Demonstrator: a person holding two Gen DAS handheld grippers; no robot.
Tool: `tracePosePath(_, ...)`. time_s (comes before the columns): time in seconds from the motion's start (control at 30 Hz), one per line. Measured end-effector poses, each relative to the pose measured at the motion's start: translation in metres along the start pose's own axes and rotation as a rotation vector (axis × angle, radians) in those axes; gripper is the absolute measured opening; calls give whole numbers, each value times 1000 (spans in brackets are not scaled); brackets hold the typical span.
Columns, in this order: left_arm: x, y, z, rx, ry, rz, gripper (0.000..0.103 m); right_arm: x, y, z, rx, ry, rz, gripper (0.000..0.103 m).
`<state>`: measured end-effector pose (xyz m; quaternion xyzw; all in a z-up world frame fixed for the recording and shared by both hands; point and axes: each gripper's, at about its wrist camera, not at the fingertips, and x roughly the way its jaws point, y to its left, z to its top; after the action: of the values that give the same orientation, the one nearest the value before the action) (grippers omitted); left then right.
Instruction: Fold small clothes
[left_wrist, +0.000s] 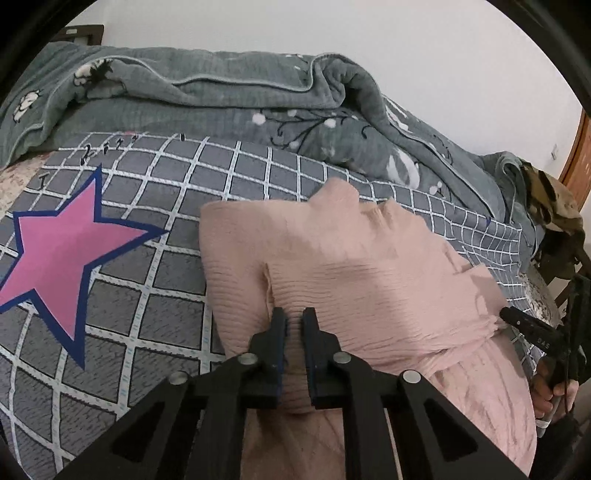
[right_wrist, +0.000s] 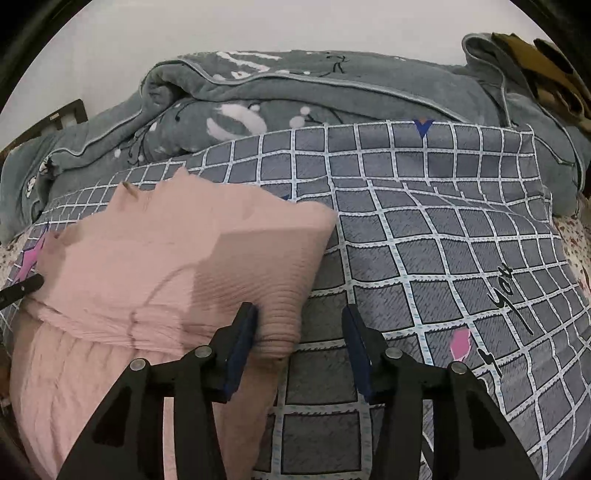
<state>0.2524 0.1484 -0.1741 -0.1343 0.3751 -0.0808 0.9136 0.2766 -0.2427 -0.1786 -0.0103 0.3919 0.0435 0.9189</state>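
Checked both wrist views. Found pink ribbed garment (left_wrist: 351, 258) lying on checked sheet (left_wrist: 147, 314), on the near side of grey blanket (left_wrist: 221, 85), close to it, with a strip of sheet between. Noted top ribbed layer doubled over, far edge ragged and blurred, pointing toward grey blanket. Noted paler quilted pink cloth (left_wrist: 480, 406) under the garment's edge farthest from grey blanket; could not tell whether part of the same garment.

Saw left gripper (left_wrist: 294, 321) with jaws drawn together, pinching a ridge of the ribbed layer on the garment's side away from grey blanket. Saw pink fabric bunched in the narrow slot between the blue pads.

Saw right gripper (right_wrist: 299, 314) with jaws standing apart, squeezing nothing. Spotted the garment's rolled edge inside the gap, resting against one finger only; bare sheet under the rest of the gap, other finger clear of the cloth. Placed it at about the same distance from grey blanket as the left gripper, at the garment's opposite side.

From the left wrist view, caught one right-gripper finger at the garment's edge, with a hand (left_wrist: 554, 395) on the handle behind it.

Logged pink star (left_wrist: 62, 258) printed on the sheet, in front of grey blanket's left half, apart from the garment. Logged camouflage cloth (left_wrist: 550, 206) at grey blanket's right end, touching it. Logged pale wall (left_wrist: 406, 29) behind grey blanket.
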Motion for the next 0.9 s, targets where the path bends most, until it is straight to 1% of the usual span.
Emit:
tracePosePath(0.07, -2, 0, 1, -4, -13, 1, 11, -8, 0, 0, 4, -30, -4, 53)
tracePosePath(0.13, -3, 0, 1, -7, -21, -2, 11, -16, -4, 1, 29, -72, -18, 55)
tracePosePath(0.17, -2, 0, 0, -8, -20, 3, 12, -19, -5, 2, 39, -86, -15, 55)
tracePosePath(0.23, 2, 0, 0, -14, -3, 8, 16, -25, -9, 3, 71, -101, 7, 55)
tracePosePath(0.3, 6, 0, -1, -26, 16, -11, 29, -28, -15, 3, 106, -100, 46, 55)
tracePosePath(0.33, 8, 0, -1, -32, 21, -28, 34, -29, -16, 1, 119, -102, 54, 55)
tracePosePath(0.37, 9, -2, -1, -30, 24, -45, 43, -29, -16, 1, 127, -106, 56, 55)
tracePosePath(0.4, 9, -3, -2, -25, 22, -53, 48, -28, -16, -1, 133, -104, 45, 55)
tracePosePath(0.47, 11, -10, -2, -5, 14, -34, 50, -21, -10, -2, 118, -65, 48, 55)
tracePosePath(0.57, 13, -16, -2, 13, 4, 5, 50, -12, 2, -3, 59, -30, 21, 55)
tracePosePath(0.67, 14, -12, -1, -25, -10, 3, 50, -9, 10, -5, 23, -15, 46, 55)
tracePosePath(0.77, 16, -7, 3, -65, -21, -10, 50, -10, 15, -7, 4, -16, 46, 55)
tracePosePath(0.9, 19, -5, 7, -93, -31, -2, 50, -12, 23, -9, -26, -15, 42, 55)
